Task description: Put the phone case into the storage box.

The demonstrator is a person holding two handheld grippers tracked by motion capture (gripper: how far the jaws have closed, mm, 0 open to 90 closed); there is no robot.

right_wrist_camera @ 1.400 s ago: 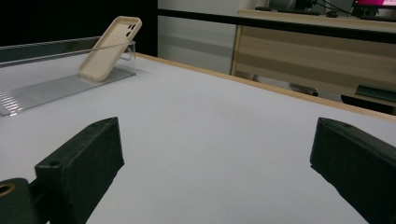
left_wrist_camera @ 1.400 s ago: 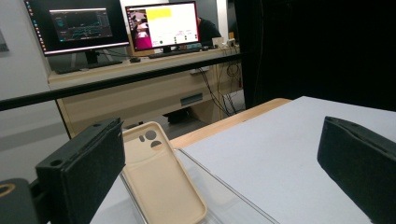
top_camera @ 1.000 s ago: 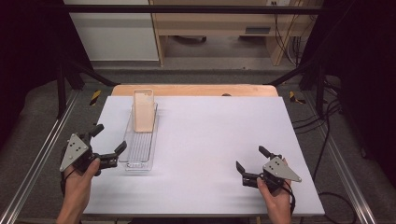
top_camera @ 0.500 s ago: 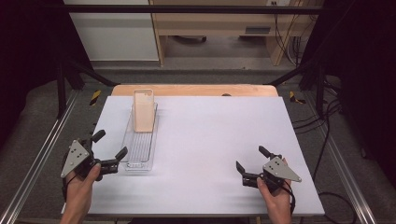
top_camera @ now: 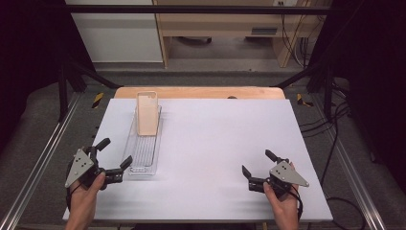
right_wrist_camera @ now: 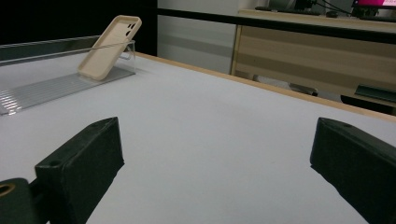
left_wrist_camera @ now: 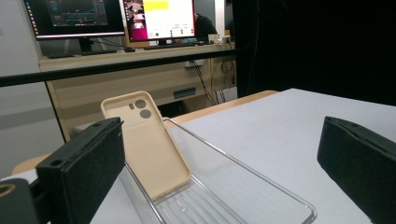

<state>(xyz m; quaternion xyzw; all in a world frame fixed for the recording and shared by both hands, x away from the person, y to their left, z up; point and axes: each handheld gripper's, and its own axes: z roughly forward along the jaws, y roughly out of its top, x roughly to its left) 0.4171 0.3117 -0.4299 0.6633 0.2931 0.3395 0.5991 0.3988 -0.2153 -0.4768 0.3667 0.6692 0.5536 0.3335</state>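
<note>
High view: left gripper point(top_camera: 113, 158) lower left, jaws spread wide, empty, just beside near end of clear plastic tray point(top_camera: 145, 143). Beige phone case point(top_camera: 147, 114) leans tilted at tray's far end, left of centre. Right gripper point(top_camera: 256, 166) lower right, jaws apart, empty, well apart from tray.

Left gripper view: tray's near end cut off at bottom edge; case point(left_wrist_camera: 147, 142) centre left, camera cutouts visible. Monitors point(left_wrist_camera: 116, 16) upper left, writing unreadable.

Right gripper view: case point(right_wrist_camera: 109, 46) upper left, propped against tray wall; no brand legible.
</note>
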